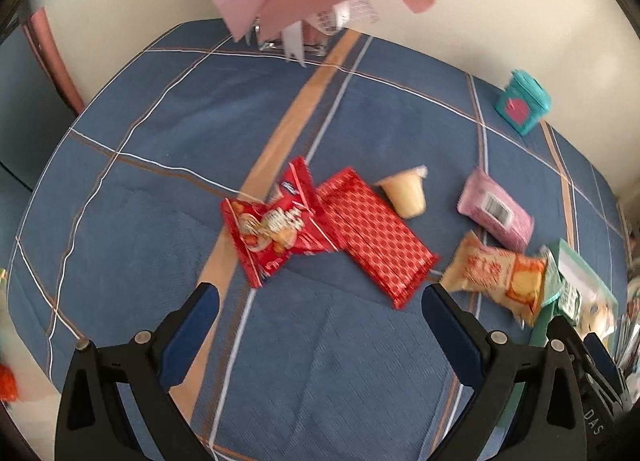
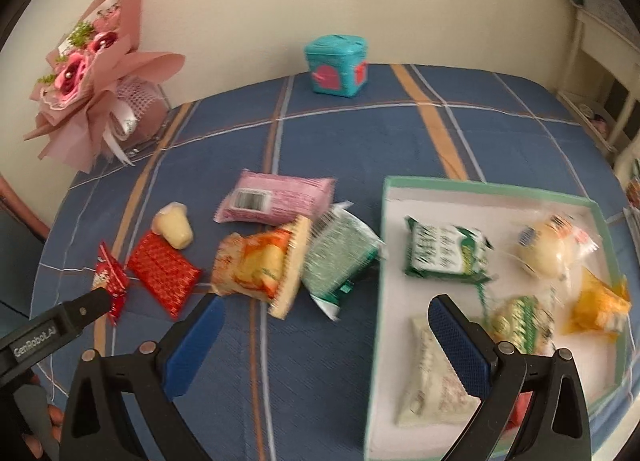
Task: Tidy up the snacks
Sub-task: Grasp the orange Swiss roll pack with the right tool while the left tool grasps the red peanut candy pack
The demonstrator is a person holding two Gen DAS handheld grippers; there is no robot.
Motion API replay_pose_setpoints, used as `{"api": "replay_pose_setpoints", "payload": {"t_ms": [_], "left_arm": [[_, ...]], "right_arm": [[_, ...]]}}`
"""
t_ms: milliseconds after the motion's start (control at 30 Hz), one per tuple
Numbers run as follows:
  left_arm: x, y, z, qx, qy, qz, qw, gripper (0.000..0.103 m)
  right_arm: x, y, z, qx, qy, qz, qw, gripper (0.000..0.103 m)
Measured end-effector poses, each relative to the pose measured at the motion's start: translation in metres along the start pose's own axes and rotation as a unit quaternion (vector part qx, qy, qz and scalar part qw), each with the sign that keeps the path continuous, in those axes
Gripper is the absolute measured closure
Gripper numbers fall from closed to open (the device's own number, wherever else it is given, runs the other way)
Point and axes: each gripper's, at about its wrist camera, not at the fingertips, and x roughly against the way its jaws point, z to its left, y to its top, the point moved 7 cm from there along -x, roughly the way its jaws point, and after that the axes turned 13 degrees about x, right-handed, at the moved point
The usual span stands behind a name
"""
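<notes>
Currently, left gripper (image 1: 320,297): jaws stood wide apart, empty, hovering above the blue tablecloth (image 1: 160,181), just short of the red chip bag (image 1: 272,229).
Right gripper (image 2: 326,315): jaws spread, holding nothing, poised between the loose snacks and the green-rimmed box (image 2: 480,187).
Step judged: picking up a loose snack for the box, which already held several packets.
Doing it well: likely by closing across the bag's short width, gripping a crimped edge, avoiding the overlapping red wafer pack (image 1: 376,237).
Orientation: the wafer pack lay flat, long axis running diagonally from far-left to near-right; the jelly cup (image 1: 404,193) lay tipped on its side.
</notes>
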Motion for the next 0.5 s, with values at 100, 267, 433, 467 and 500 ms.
{"api": "replay_pose_setpoints", "payload": {"t_ms": [100,267,433,467,500], "left_arm": [[-0.009,0.01,0.009,0.031,-0.01,0.005,0.9995,0.002],[-0.033,0.023,0.025,0.069,-0.012,0.02,0.9973,0.002],[-0.051,0.03,0.03,0.091,-0.019,0.032,0.9951,0.002],[-0.056,0.032,0.03,0.093,-0.019,0.033,0.9949,0.002],[-0.06,0.034,0.03,0.093,-0.018,0.035,0.9949,0.002]], "right_arm": [[-0.008,0.01,0.014,0.021,0.014,-0.001,1.0,0.0],[-0.03,0.02,0.042,0.075,0.015,0.015,0.997,0.001],[-0.052,0.028,0.057,0.112,-0.004,0.025,0.993,0.001],[-0.058,0.029,0.06,0.118,-0.004,0.029,0.993,0.001],[-0.062,0.028,0.061,0.122,-0.006,0.032,0.992,0.001]]}}
